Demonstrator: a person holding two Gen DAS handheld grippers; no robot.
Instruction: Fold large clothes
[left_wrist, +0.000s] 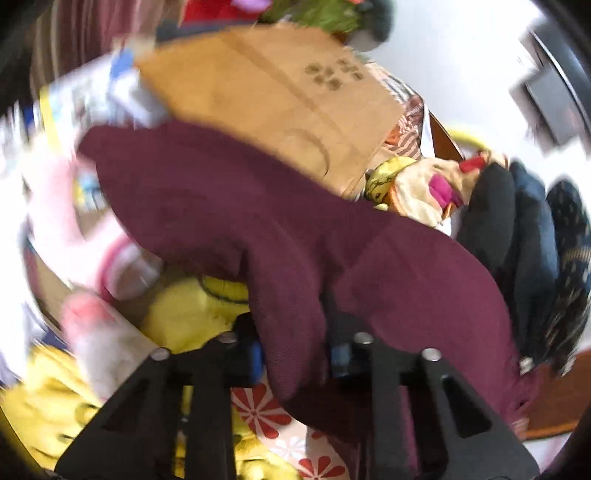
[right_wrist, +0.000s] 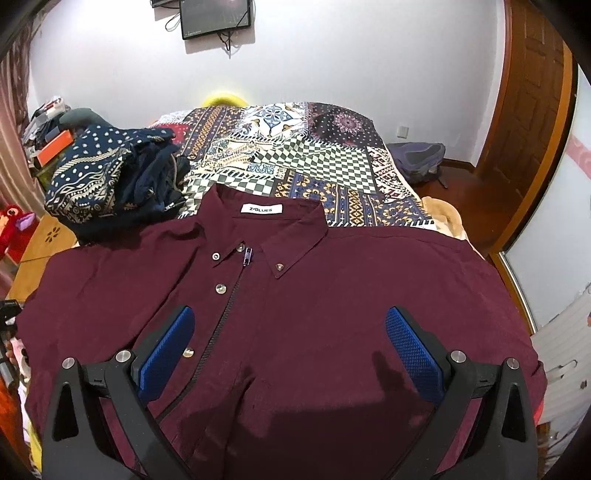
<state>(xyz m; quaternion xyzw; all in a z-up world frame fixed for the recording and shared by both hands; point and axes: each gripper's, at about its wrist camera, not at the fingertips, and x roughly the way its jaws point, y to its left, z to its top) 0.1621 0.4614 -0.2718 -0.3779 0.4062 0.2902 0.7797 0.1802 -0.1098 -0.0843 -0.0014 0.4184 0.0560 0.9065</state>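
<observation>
A maroon button-up shirt (right_wrist: 332, 295) lies face up on the bed, collar and white label toward the far side, its zip and snaps showing. My right gripper (right_wrist: 291, 332) hovers over the shirt's chest, open, with the blue pads (right_wrist: 413, 350) spread wide and nothing between them. In the blurred left wrist view a fold of the same maroon shirt (left_wrist: 258, 206), seemingly a sleeve or side edge, hangs over the bed's edge. My left gripper (left_wrist: 297, 354) is shut on this fold, the cloth bunched between its blue pads (left_wrist: 341, 356).
A pile of dark folded clothes (right_wrist: 110, 177) sits at the shirt's far left on the patterned bedspread (right_wrist: 295, 155). Beside the bed are a cardboard box (left_wrist: 277, 92), yellow plush toys (left_wrist: 192, 306) and clutter. A backpack (right_wrist: 417, 158) lies on the floor near the wooden door (right_wrist: 528, 129).
</observation>
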